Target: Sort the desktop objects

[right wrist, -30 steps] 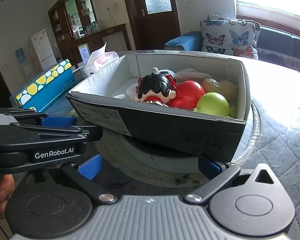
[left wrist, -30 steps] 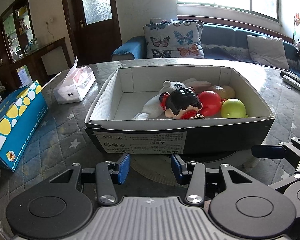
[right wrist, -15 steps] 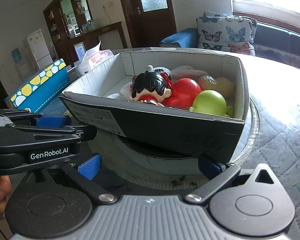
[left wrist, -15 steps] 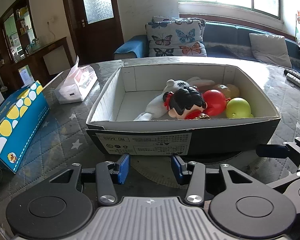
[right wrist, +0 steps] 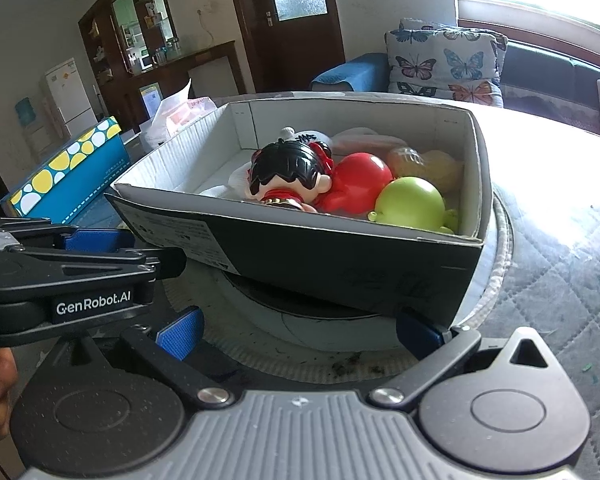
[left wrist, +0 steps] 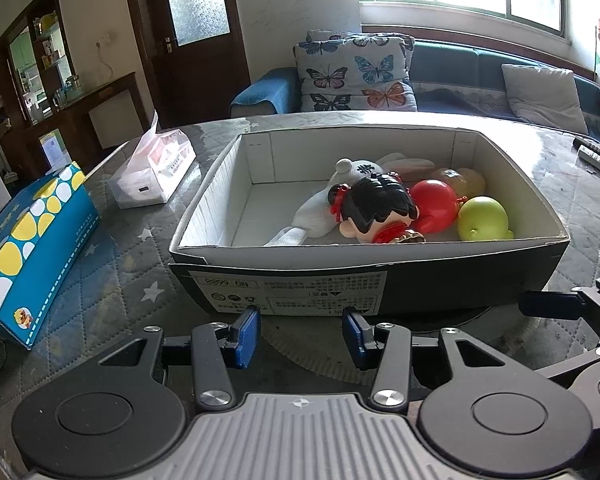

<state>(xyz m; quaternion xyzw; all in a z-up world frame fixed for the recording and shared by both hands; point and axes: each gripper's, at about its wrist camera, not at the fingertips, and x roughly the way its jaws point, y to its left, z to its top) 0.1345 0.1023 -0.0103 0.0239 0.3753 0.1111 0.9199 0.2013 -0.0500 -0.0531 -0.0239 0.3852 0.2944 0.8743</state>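
Living room, sofa and butterfly cushion at the far side, round table [left wrist: 112,280] under a quilted grey cover with stars. A shallow cardboard box [left wrist: 380,284] sits mid-table on a round turntable-like disc, its labelled wall nearest the grippers. Inside, bunched toward the right half: a black-haired doll [left wrist: 374,210], a white plush [left wrist: 320,216] under and left of it, a red ball [left wrist: 436,202], a green ball [left wrist: 482,218] in the near right corner, and something pale yellow behind them, too hidden to name. Left half of the box floor is bare. Outside the box, far left: a tissue pack [left wrist: 156,176] and a blue spotted carton [left wrist: 28,244]. Handling, as a guess: balls look like hollow plastic, light, smooth, likely to roll or squirt out of the pads, so pinch across the middle; doll looks hard plastic with a big round head, better taken at the head sides or body; plush is soft, will squash, grab anywhere. Box is light card, thin walls, would flex if pinched by one wall. Left gripper [left wrist: 300,338] has jaws apart and empty, just short of the box's near wall, toys beyond and to its right. Right gripper [right wrist: 296,332] is spread wide and empty, right pad almost at the box's near right corner, maybe touching it, hard to tell; the green ball is closest to it.
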